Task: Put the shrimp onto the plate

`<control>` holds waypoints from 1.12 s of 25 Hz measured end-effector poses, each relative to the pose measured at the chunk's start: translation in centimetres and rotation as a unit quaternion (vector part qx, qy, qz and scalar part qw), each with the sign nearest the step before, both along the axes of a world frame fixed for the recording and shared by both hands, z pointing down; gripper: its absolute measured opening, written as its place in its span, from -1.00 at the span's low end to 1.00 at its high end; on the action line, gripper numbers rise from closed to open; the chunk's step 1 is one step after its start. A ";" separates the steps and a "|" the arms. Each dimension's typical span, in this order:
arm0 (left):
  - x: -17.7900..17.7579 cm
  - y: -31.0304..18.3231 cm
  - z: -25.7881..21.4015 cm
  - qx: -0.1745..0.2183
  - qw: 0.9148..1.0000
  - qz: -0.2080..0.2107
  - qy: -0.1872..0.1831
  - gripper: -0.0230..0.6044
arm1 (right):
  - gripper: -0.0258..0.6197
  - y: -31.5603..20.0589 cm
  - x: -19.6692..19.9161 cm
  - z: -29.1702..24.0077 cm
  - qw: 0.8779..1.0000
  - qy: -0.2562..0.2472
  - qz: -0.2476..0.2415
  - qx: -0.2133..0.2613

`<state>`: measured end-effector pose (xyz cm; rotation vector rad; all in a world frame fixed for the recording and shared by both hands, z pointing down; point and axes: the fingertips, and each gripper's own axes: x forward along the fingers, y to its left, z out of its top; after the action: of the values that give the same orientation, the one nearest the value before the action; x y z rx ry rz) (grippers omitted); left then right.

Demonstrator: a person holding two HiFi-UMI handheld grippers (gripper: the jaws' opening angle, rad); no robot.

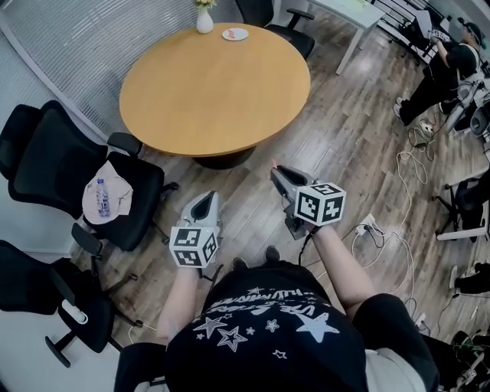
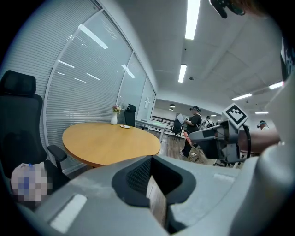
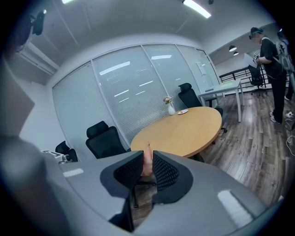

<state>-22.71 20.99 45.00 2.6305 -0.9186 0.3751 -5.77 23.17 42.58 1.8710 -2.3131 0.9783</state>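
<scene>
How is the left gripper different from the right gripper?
The right gripper pinches a pink shrimp between its jaws; the left gripper holds nothing, and only floor shows through its gap. In the head view the right gripper reaches nearer the round table than the left gripper. Both are grey, carry a marker cube and point toward the table.

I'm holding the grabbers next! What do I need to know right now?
The left hand-held gripper has its jaws a little apart, with nothing between them.
The right hand-held gripper is shut on the shrimp.
The plate sits at the far edge of the round table, beside the white vase. Both grippers are over the floor, short of the table.
Done: the shrimp is picked up.
Left: carry it across the table, set it on the plate, let go.
</scene>
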 end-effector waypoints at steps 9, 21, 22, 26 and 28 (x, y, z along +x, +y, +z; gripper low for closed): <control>-1.4 -1.7 2.0 -0.023 1.000 0.013 0.006 -0.92 | -0.72 0.4 -0.4 1.6 0.999 -0.009 0.038 -0.012; -1.7 -5.3 2.0 -0.029 0.999 -0.038 0.009 -0.92 | -0.72 -4.1 1.2 2.0 1.000 -0.016 0.011 -0.013; -1.5 -5.9 1.9 -0.027 0.999 -0.046 0.008 -0.92 | -0.72 -5.0 1.6 1.9 1.000 -0.020 0.007 -0.011; 0.7 -8.2 1.2 -0.017 0.998 -0.060 0.002 -0.93 | -0.72 -8.7 4.0 1.3 1.000 -0.027 -0.005 0.000; 2.1 -9.3 0.8 -0.012 0.998 -0.062 0.000 -0.92 | -0.72 -10.4 5.6 1.2 0.999 -0.031 -0.010 0.004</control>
<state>-20.61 11.67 45.82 2.5362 -1.0643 0.3527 -0.22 12.82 43.74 1.8412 -2.3684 1.0407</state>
